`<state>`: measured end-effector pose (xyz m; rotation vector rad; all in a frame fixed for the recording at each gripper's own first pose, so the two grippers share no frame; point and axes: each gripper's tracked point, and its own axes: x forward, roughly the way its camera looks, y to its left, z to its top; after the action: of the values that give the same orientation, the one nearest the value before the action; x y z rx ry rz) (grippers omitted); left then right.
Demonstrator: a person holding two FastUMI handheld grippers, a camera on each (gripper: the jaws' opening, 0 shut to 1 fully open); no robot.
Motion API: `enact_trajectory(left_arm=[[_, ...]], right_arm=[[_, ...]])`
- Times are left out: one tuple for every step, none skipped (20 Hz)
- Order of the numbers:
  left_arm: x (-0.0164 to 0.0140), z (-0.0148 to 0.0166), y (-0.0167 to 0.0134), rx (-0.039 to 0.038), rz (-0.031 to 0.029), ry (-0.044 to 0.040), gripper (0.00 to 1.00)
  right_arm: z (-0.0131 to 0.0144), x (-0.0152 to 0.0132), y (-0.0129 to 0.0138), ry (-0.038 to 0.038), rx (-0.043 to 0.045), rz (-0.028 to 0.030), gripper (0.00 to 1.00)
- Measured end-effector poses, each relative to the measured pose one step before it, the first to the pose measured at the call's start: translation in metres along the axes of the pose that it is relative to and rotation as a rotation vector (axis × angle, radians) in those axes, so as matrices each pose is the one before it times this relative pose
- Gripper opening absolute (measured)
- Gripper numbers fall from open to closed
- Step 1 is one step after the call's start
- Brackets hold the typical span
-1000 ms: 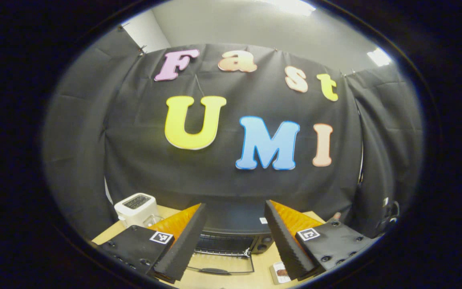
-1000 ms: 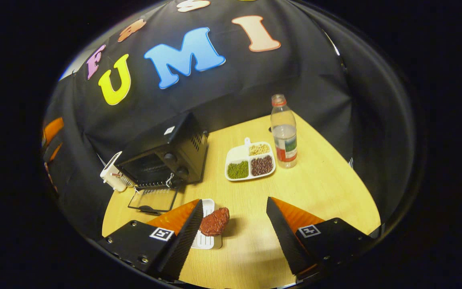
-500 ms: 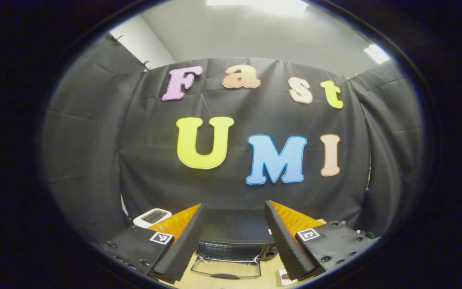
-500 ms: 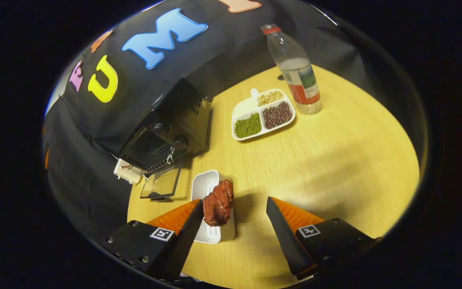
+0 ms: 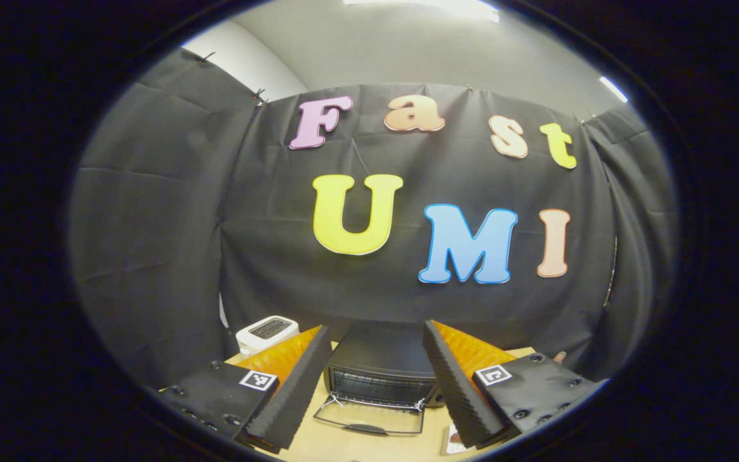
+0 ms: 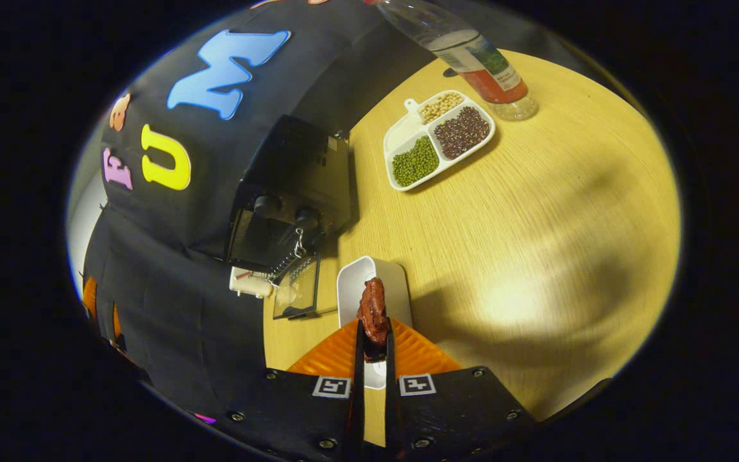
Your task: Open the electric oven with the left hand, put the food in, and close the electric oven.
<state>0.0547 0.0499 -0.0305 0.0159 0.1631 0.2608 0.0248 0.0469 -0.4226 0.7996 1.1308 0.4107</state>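
In the left gripper view, the left gripper (image 5: 373, 385) stood agape at lower centre, empty, before the electric oven (image 5: 382, 375) with its door (image 5: 369, 420) dropped. In the right gripper view, the right gripper (image 6: 374, 350) pinched the piece of meat (image 6: 373, 311), apparently above the white dish (image 6: 369, 285), at lower centre.

The black electric oven (image 6: 292, 192) stands on the tabletop (image 6: 536, 212) against the booth wall, its glass door (image 5: 369, 414) dropped open and lying flat in front. The dark red chunk of meat (image 6: 373, 314) stands upright over a white dish (image 6: 353, 289), pinched between the right gripper (image 6: 374, 350) jaws.
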Motion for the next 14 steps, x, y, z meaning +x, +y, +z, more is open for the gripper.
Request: enact_trajectory(left_arm=[[-0.00207, -0.00164, -0.00154, 0.00412, -0.00569, 0.00313, 0.99], [-0.00122, -0.00042, -0.00155, 0.00811, -0.00658, 0.00307, 0.99], [0.00086, -0.00074, -0.00052, 0.00723, -0.00507, 0.00065, 0.98], [0.00101, 0.00104, -0.00062, 0.00325, -0.00822, -0.00258, 0.98], [-0.00085, 0.00262, -0.00063, -0.00089, -0.01341, -0.00331, 0.98], [-0.00001, 0.00217, -0.00134, -0.00284, -0.01655, 0.00041, 0.97], [-0.00039, 0.00234, 0.00035, -0.00227, -0.01604, -0.00182, 0.97], [0.00027, 0.0008, 0.00332, -0.00064, -0.00839, -0.00742, 0.97], [0.00088, 0.00582, 0.00406, 0.00322, -0.00252, -0.01621, 1.0], [-0.00081, 0.00286, 0.0042, 0.00275, -0.00606, -0.00996, 1.0], [-0.00143, 0.00248, 0.00059, -0.00606, -0.01259, -0.00696, 0.95], [0.00121, 0.00116, 0.00135, -0.01034, -0.01538, -0.00622, 0.9], [-0.00007, 0.00324, 0.0041, -0.00626, -0.01354, -0.00527, 0.9], [0.00039, 0.00167, 0.00465, -0.00127, -0.00827, -0.00378, 0.9]], right_arm=[[0.00133, -0.00208, -0.00024, -0.0094, 0.01609, -0.00117, 0.13], [0.0008, 0.00182, 0.00075, 0.00064, 0.00184, 0.00308, 0.07], [-0.00167, -0.00239, 0.00104, 0.00208, -0.00284, 0.00111, 0.07], [0.00117, -0.00016, 0.00111, -0.00306, -0.005, 0.00294, 0.07], [0.00121, -0.00299, 0.00415, -0.0005, 0.00244, 0.00865, 0.07], [0.00167, -0.00391, 0.0057, -0.0076, 0.00948, 0.01164, 0.07], [0.002, -0.00341, 0.00736, -0.01658, 0.00939, 0.01857, 0.07], [0.00299, -0.00509, 0.00951, -0.02023, 0.00505, 0.0168, 0.07], [0.0002, -0.00659, 0.01133, -0.01676, 0.00829, 0.02202, 0.07], [0.00157, -0.00512, 0.0116, -0.0137, 0.01154, 0.01919, 0.07], [-0.00092, -0.00366, 0.01109, -0.01219, 0.00597, 0.01905, 0.07], [-0.00128, -0.00384, 0.0113, -0.01313, 0.00074, 0.01937, 0.07], [0.00099, -0.00284, 0.0119, -0.01413, 0.00178, 0.01904, 0.07], [-0.00125, -0.00068, 0.01379, -0.01095, 0.00553, 0.02279, 0.07]])
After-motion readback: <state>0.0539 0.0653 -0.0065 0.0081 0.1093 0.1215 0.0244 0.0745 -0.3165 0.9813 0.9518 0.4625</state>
